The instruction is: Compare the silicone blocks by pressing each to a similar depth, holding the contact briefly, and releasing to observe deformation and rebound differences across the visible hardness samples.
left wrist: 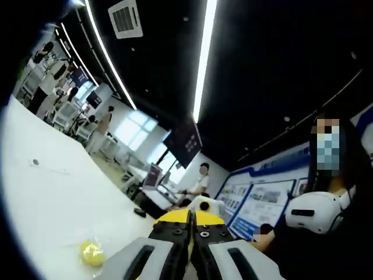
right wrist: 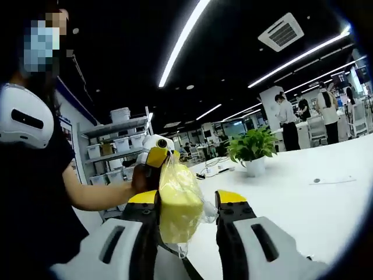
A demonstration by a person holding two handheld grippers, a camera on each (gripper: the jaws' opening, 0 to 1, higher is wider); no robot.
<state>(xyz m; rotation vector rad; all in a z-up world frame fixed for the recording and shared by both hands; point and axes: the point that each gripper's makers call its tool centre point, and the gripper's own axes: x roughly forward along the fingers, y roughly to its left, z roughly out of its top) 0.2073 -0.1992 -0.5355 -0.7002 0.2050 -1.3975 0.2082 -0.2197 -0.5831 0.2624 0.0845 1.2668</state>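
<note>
A soft yellow silicone block [right wrist: 178, 201] in a clear plastic bag hangs between the two jaws of my right gripper [right wrist: 186, 213]. That gripper is open; the block leans on its left jaw and stands apart from the other. The bag's top meets the yellow tip of my left gripper [right wrist: 157, 156], which a hand holds, coming in from the left. In the left gripper view, my left gripper [left wrist: 189, 224] has its jaws pressed together. A second yellow block [left wrist: 91, 254] in clear wrap lies on the white table [left wrist: 46, 192] to the lower left.
A person with a white device [right wrist: 20, 116] on the shoulder stands close by. On the white table [right wrist: 303, 198] are a potted plant [right wrist: 253, 153] and cables [right wrist: 213, 167]. Shelves with boxes [right wrist: 113, 146] stand behind. Other people and desks [left wrist: 64, 99] are far off.
</note>
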